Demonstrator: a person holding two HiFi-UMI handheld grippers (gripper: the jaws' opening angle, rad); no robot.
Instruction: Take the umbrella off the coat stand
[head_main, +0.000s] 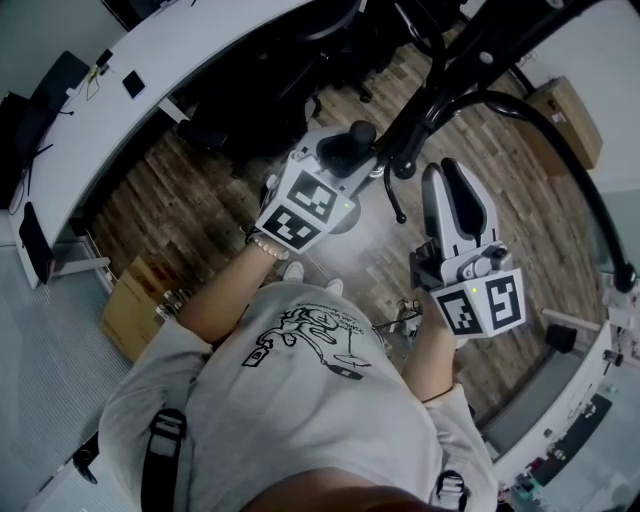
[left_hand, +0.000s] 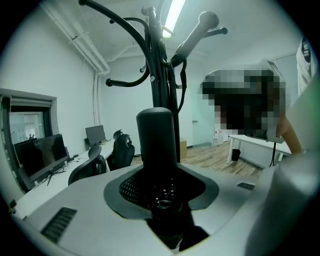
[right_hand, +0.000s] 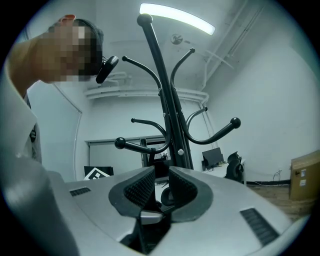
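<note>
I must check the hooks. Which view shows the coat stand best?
The right gripper view: the coat stand shows its pole and hooks unobstructed. In the left gripper view the umbrella hides its lower pole. The head view shows only parts from above.

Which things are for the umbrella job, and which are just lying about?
For the job:
umbrella, held by the left gripper
coat stand
right gripper, jaws open

Just lying about:
office chair
monitor
cardboard box
white desk

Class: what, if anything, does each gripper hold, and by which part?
The left gripper grips a black cylindrical folded umbrella low on its body, its rounded end sticking out past the fingers. The right gripper holds nothing.
</note>
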